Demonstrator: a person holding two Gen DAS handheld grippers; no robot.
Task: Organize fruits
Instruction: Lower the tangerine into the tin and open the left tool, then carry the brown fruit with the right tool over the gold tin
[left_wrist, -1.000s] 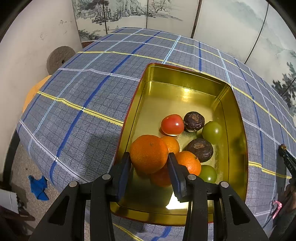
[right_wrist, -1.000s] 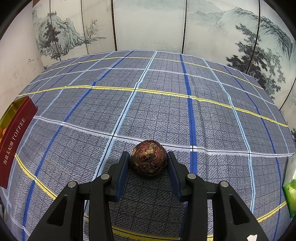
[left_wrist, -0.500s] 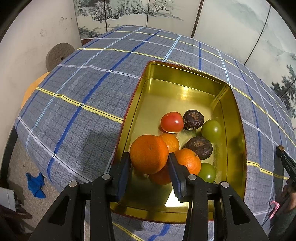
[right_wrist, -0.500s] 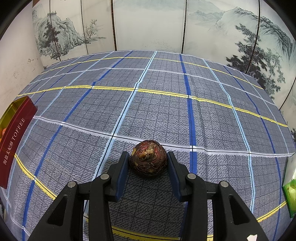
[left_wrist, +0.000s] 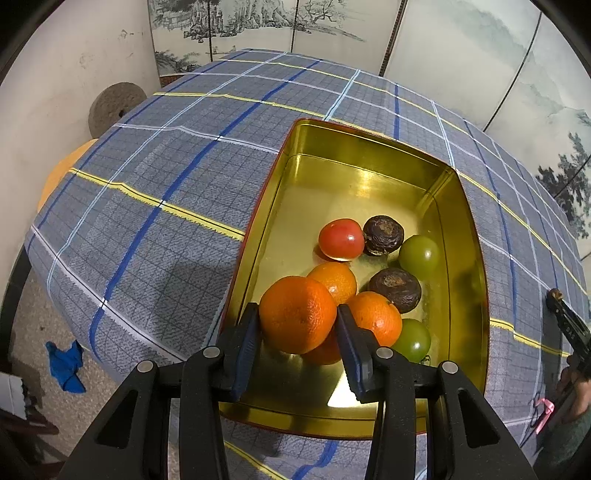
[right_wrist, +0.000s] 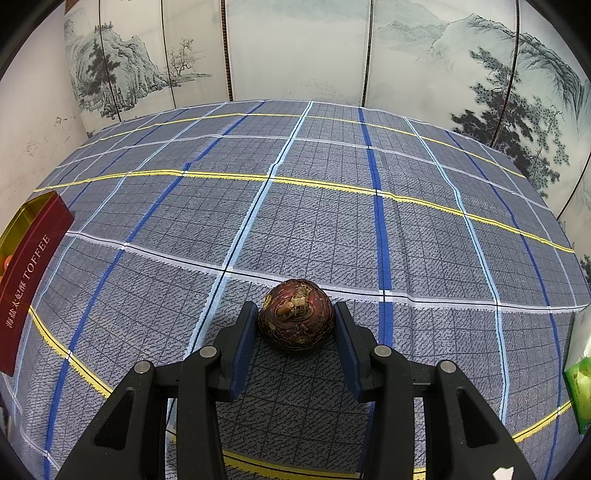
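My left gripper (left_wrist: 297, 325) is shut on a large orange (left_wrist: 297, 314) and holds it over the near end of a gold tin (left_wrist: 369, 155). In the tin lie several fruits: smaller oranges (left_wrist: 375, 317), a red tomato (left_wrist: 340, 238), two dark wrinkled fruits (left_wrist: 383, 234), two green fruits (left_wrist: 419, 254). My right gripper (right_wrist: 295, 325) is shut on a dark brown wrinkled fruit (right_wrist: 295, 319) resting on the plaid tablecloth (right_wrist: 332, 221). The tin's red side (right_wrist: 27, 273) shows at the far left of the right wrist view.
The table's left edge drops to the floor, where a blue cloth (left_wrist: 66, 363) lies. A round stone disc (left_wrist: 110, 107) leans on the wall. A green packet (right_wrist: 580, 387) sits at the right edge. My right gripper's tip (left_wrist: 565, 321) shows right of the tin.
My left gripper has lifted slightly and drawn back with the orange. The right gripper and its fruit have not moved.
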